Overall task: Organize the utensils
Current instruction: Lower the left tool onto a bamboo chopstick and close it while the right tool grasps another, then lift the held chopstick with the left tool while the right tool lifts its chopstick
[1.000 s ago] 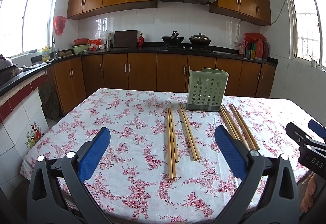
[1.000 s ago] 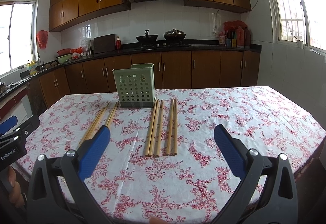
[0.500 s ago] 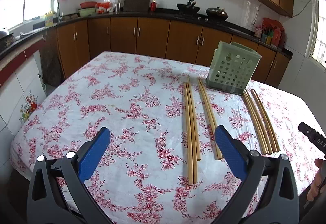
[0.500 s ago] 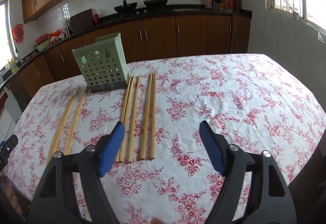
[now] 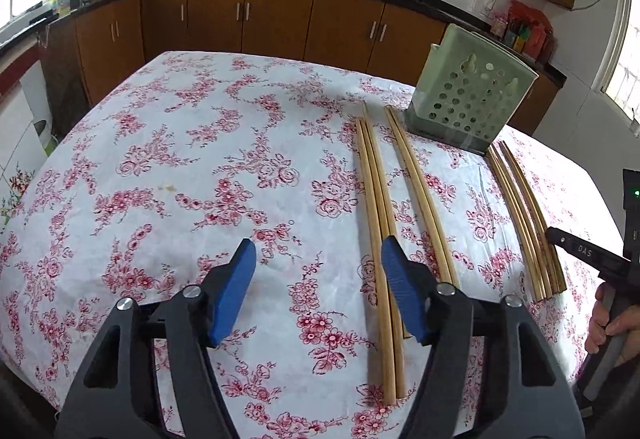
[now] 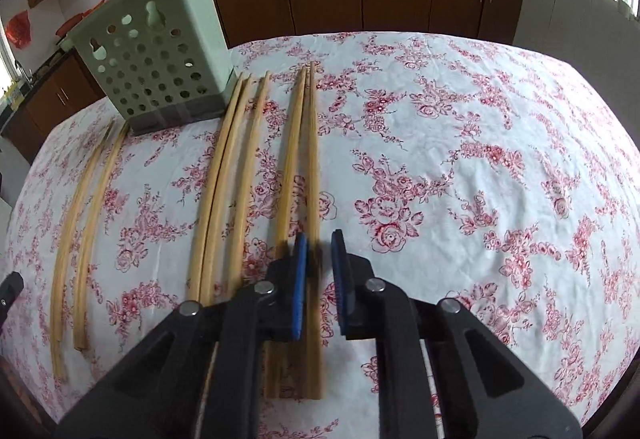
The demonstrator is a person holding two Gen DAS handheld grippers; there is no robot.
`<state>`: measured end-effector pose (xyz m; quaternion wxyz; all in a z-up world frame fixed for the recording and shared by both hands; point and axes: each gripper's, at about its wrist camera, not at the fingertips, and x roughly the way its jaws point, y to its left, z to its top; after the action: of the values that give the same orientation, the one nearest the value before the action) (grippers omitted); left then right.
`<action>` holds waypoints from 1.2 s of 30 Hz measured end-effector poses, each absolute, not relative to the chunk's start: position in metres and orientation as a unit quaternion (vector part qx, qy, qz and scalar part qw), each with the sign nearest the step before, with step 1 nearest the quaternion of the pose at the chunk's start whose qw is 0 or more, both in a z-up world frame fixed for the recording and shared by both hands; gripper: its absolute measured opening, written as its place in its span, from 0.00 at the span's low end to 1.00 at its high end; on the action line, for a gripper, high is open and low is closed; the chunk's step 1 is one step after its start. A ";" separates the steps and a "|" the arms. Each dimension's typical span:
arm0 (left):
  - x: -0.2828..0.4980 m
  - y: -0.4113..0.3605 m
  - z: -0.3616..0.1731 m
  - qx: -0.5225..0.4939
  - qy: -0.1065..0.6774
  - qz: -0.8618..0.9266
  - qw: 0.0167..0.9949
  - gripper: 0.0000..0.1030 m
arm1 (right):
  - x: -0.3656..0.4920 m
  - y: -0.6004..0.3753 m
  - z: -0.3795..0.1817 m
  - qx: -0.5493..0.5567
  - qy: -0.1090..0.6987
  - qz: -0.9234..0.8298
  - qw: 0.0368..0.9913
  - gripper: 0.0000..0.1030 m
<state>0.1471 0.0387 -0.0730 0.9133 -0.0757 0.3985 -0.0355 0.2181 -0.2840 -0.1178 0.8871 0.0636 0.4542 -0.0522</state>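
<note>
Right tongs (image 6: 319, 239): the jaws have just been closing and are now drawn to a narrow slit. The rightmost chopstick (image 6: 314, 159) runs through that slit, but motion blur hides whether the pads actually pinch it.
Left tongs (image 5: 318, 243): these have also just been closing and stand at about half width, with only tablecloth between the pads.
Key relation, right: the stick's long axis runs near to far, in line with the tongs.
Key relation, left: the leftmost pair of chopsticks (image 5: 374, 199) lies just right of the gap, under the right-hand pad, also running near to far.
Other chopsticks: more lie flat in parallel groups between the two.
Green holder (image 6: 160, 51): it stands upright at the far ends of the sticks, on the floral worktop (image 6: 480, 159).
Nearer hand: the right, judging by its alignment.
</note>
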 end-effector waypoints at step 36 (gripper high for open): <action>0.245 0.056 -0.096 -0.020 0.430 -0.032 0.902 0.08 | 0.264 -0.334 -0.118 0.073 0.437 -0.114 0.889 0.08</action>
<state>0.2448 0.0556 -0.0958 0.9022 -0.0204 0.4296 -0.0316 0.2636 -0.3341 -0.1182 0.8893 0.0726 0.4369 -0.1138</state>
